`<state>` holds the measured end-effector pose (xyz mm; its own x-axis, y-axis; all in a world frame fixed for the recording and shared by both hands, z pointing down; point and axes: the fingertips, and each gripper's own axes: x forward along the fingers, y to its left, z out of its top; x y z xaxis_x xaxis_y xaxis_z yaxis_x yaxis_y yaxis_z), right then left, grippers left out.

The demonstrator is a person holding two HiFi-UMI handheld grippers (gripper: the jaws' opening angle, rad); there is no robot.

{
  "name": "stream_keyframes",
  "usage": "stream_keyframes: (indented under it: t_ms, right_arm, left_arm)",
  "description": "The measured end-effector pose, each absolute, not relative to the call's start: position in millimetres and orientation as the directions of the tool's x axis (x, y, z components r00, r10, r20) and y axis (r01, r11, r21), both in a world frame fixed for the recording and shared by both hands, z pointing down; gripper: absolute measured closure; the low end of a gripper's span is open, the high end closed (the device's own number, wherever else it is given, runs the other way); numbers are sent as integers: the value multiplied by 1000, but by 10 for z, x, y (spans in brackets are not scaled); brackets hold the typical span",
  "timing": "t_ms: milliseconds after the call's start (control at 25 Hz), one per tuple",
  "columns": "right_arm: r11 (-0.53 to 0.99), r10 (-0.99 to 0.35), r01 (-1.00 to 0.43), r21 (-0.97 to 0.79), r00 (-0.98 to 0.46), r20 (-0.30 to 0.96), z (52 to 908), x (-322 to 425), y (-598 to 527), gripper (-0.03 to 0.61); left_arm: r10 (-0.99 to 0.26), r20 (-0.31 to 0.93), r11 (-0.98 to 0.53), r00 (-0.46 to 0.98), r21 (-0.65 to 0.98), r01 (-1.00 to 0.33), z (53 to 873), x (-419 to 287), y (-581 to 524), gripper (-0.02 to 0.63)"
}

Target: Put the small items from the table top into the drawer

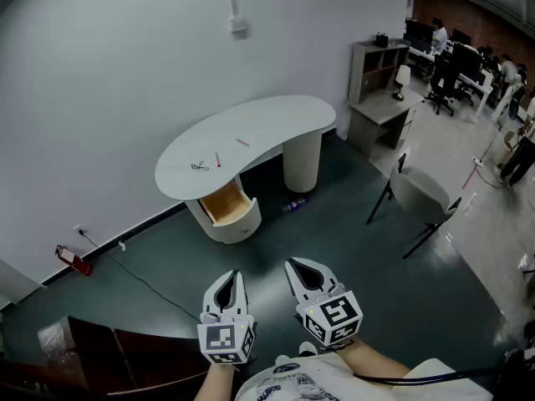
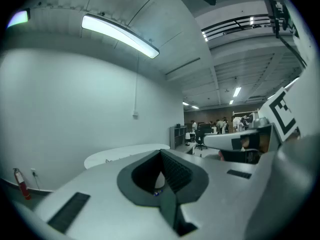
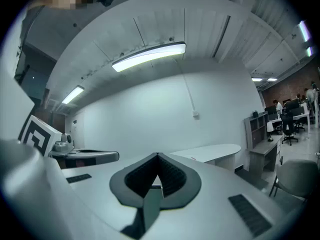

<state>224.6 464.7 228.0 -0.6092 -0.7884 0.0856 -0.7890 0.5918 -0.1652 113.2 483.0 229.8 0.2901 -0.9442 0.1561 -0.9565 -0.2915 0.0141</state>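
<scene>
Against the white wall, well ahead of the person, a curved white table (image 1: 276,124) carries the small items: a red pen (image 1: 218,159), a pink stick (image 1: 242,143) and a dark wiry thing (image 1: 199,166) too small to tell. The drawer (image 1: 227,205) stands open under the table's left end. A bottle (image 1: 294,205) lies on the dark floor (image 1: 334,249) by the table leg, with a chair (image 1: 418,195) further right. The left gripper (image 1: 235,274) and right gripper (image 1: 291,264) hang well apart from the table, jaws closed on nothing.
</scene>
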Motion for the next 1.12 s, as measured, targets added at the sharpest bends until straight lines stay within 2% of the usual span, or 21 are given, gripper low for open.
stream_keyframes:
  t_ms: [400,1120]
  right_arm:
    - [581,-797,-798,-163,-598,89,2311,2444,4633,558]
    - [630,-746,-738,-242,-662,79,2471,2746,4335,558]
  left_arm:
    - [-943,145,-300,299,14,-954,2299,1327,4792,594]
    - [-955,174,-250,242,-26,-968,2421,1600,4627,594]
